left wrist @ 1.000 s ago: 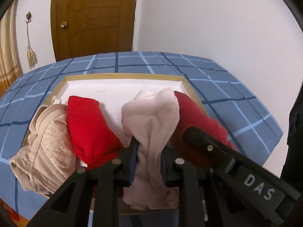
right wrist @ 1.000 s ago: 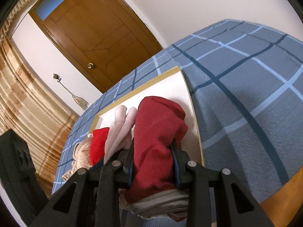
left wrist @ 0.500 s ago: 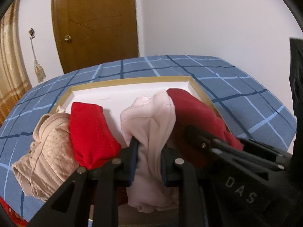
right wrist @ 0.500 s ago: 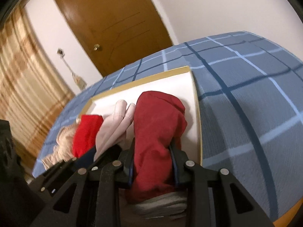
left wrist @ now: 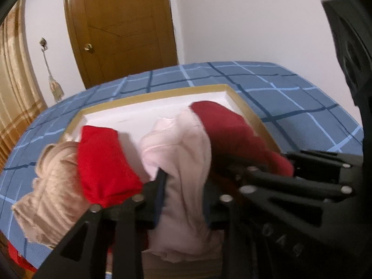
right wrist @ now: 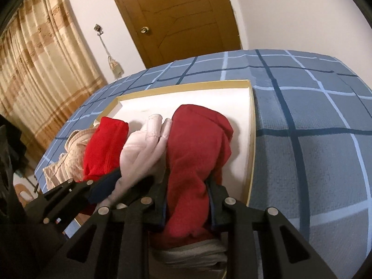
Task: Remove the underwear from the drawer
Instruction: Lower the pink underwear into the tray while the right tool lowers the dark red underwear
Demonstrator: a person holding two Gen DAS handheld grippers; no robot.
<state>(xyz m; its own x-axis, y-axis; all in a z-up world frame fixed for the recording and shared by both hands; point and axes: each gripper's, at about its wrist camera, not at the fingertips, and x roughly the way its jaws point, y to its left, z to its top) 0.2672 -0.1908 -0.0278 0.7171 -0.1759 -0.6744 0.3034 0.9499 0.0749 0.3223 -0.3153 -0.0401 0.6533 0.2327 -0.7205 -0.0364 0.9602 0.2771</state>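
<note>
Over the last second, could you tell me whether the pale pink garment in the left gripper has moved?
Cannot tell. The pale pink garment lies between the bright red piece and dark red piece as before; only the camera view shifted.

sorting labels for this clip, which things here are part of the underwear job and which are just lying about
In the job:
- left tool, shut on the pale pink underwear
- right tool, shut on the dark red underwear
- bright red underwear
- beige underwear
- drawer

Just lying about:
- blue checked cover
- door
- curtain

Drawer point(right wrist: 252, 139) far half looks bare; rolled garments point(left wrist: 102, 162) crowd its near half
</note>
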